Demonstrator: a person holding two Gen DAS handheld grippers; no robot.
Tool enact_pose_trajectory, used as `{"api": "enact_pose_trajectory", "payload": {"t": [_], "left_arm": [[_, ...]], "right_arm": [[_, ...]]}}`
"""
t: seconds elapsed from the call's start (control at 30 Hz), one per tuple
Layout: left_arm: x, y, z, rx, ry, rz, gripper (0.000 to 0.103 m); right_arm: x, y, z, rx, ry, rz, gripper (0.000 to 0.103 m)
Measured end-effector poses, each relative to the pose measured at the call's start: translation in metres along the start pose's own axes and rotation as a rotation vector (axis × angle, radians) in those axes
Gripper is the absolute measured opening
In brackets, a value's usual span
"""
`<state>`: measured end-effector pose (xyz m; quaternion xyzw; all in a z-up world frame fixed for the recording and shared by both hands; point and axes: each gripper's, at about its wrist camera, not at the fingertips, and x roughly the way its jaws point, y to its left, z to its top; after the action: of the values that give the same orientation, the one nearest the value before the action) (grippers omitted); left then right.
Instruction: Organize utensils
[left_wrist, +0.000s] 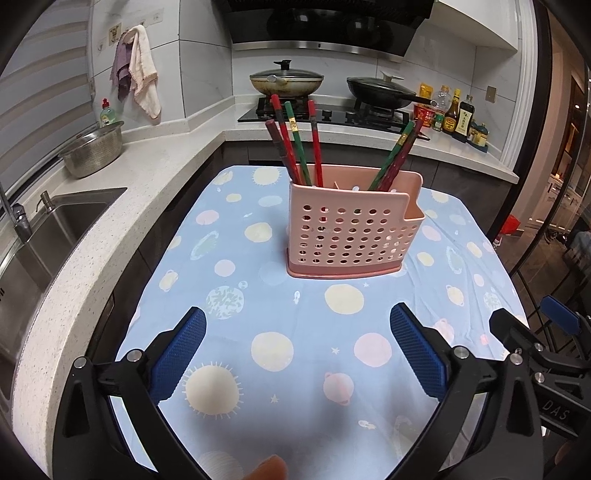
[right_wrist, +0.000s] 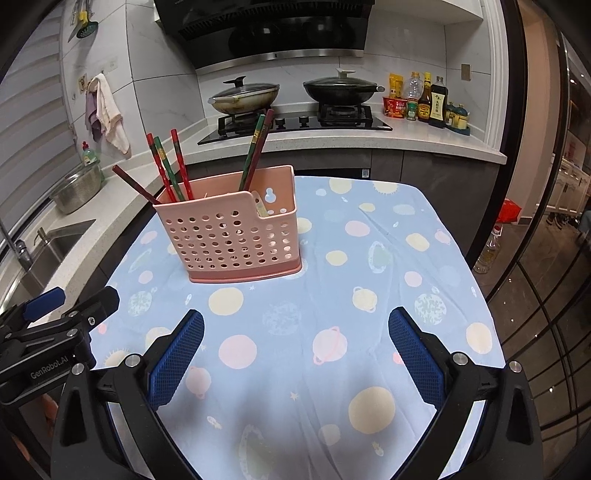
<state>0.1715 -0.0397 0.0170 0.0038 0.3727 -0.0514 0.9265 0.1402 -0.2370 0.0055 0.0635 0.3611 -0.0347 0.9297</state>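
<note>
The left gripper (left_wrist: 297, 332) is seen spread wide over the patterned blue tablecloth (left_wrist: 240, 266), nothing caught between its blue pads (left_wrist: 181, 354), and the right gripper (right_wrist: 295, 332) is shown just the same, jaws fully apart and empty. At twelve o'clock from the left gripper, well apart from it, the pink perforated utensil holder (left_wrist: 347, 232) is found standing upright on the cloth; from the right gripper it is placed at about eleven o'clock. Red and green chopsticks (left_wrist: 295, 147) are gathered at the holder's left end, leaning toward eleven o'clock, and a second pair (left_wrist: 397, 155) is propped further right, tilted toward one o'clock. The lower compartment at the holder's right end is seen, its contents too hidden to be told. Two lidded pans (right_wrist: 243, 98) are spotted on the stove behind.
</note>
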Motion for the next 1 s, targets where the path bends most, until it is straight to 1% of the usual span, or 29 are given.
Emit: {"api": "enact_pose_trajectory", "payload": {"t": [1.0], "left_arm": [[0.0033, 0.0033, -0.002, -0.001, 0.006, 0.037, 0.096]], "right_arm": [[0.0047, 0.0092, -0.0035, -0.029, 0.025, -0.01, 0.096]]}}
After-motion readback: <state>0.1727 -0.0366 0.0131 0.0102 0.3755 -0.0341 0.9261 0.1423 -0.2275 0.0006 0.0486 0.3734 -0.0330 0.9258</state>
